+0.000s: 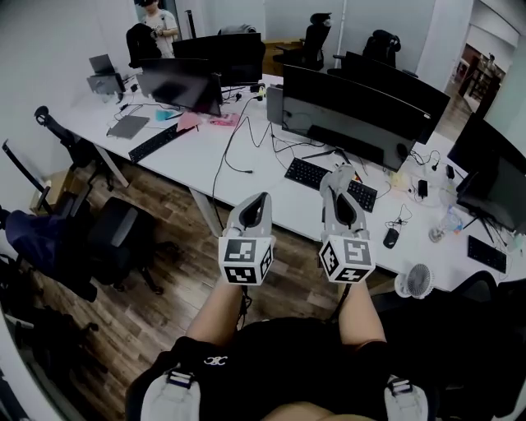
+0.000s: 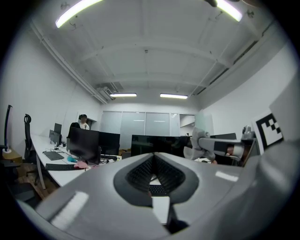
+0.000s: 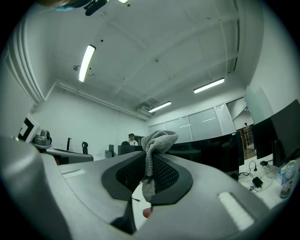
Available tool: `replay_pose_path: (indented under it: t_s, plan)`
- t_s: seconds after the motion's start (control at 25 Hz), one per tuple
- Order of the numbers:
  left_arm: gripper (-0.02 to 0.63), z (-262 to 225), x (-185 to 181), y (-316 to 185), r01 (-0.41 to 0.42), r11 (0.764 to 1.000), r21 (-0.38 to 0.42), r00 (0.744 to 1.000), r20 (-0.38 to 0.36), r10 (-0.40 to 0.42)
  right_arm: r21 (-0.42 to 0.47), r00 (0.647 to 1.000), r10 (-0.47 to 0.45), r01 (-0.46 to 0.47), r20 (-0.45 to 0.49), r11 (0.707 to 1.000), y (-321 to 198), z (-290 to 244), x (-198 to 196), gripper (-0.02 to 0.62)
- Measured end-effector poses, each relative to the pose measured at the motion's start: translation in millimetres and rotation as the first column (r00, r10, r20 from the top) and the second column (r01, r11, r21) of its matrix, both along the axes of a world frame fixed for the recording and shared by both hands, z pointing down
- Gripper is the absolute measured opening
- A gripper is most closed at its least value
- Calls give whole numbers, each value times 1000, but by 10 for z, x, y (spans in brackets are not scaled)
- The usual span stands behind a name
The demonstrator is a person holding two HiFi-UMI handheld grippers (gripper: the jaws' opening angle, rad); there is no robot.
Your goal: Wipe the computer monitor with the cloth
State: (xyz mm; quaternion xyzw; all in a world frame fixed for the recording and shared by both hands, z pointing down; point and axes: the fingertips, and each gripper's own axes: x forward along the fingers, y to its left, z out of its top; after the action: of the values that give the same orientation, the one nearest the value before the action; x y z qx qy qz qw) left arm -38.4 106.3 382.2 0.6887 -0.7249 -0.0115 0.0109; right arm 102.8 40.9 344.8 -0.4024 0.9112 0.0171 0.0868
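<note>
A wide curved black monitor stands on the white desk, beyond a keyboard. My right gripper is raised in front of the keyboard and is shut on a grey knitted cloth. The cloth bunches above the jaw tips and hangs down between them. The monitor shows dark behind the cloth. My left gripper is held beside the right one, over the desk's near edge. Its jaws meet at the tip with nothing between them. The left gripper view shows the monitor ahead and the right gripper to the right.
A mouse, a small fan, cables and a bottle lie on the desk to the right. More monitors stand to the far left. Office chairs sit on the wooden floor at left. A person stands at the back.
</note>
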Motion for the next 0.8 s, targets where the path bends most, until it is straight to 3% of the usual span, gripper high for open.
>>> replay_pose_path:
  t_s: [0.24, 0.52, 0.8]
  plan:
    - [49, 118, -228, -196, -12, 1000, -25, 1000, 12, 13, -14, 999, 20, -20, -34, 1000, -162, 113, -250, 32]
    - [49, 266, -311, -471, -46, 998, -52, 999, -16, 45, -28, 999, 41, -42, -23, 999, -422, 176, -331, 32]
    - [51, 254, -528, -961, -31, 999, -41, 999, 13, 32, -19, 1000, 29, -29, -4, 999, -916, 193, -554, 32]
